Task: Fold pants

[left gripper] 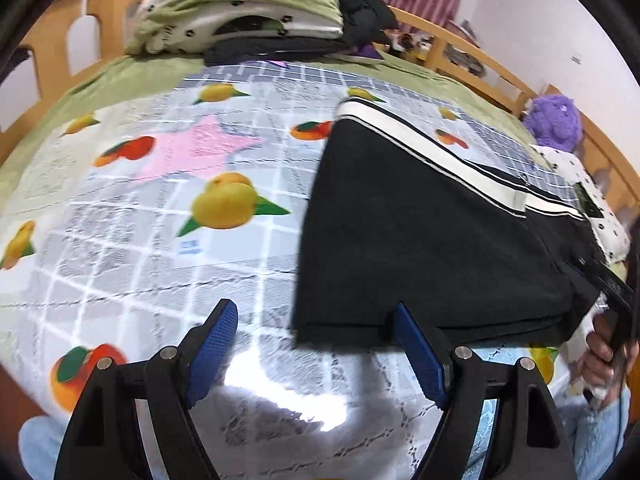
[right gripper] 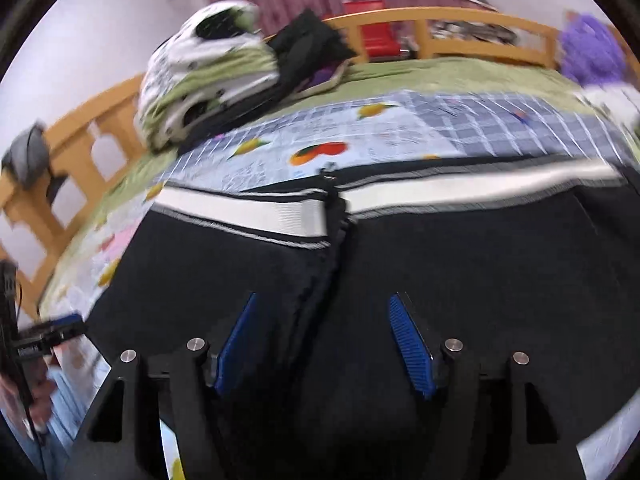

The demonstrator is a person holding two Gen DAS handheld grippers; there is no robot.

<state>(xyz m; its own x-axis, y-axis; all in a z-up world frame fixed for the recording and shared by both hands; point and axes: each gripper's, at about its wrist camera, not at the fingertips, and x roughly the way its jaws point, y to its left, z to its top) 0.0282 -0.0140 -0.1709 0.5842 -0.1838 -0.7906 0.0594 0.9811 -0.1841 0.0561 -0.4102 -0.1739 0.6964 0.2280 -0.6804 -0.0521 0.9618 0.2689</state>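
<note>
Pants (left gripper: 420,240): black with a white side stripe, lying folded and flat on the bed, toward its right side in the left wrist view.
Pants edges: the near folded edge runs just beyond the left gripper's right finger; the striped edge faces the far side of the bed.
Left gripper (left gripper: 316,316): jaws apart, nothing between them; it hovers at the pants' near left corner, and its left finger is over bare sheet.
Right gripper (right gripper: 324,304): jaws apart over the black cloth, straddling a seam or fold line; whether the pads touch the cloth cannot be told.
Sheet (left gripper: 160,220): fruit-print grid, open and flat to the left of the pants.
Bedding pile (left gripper: 236,8): folded quilts and dark clothes at the far end, well apart from the pants.
Rail (left gripper: 480,60): wooden bed rail bounding the far side.
Plush (left gripper: 554,120): purple toy in the far right corner.
</note>
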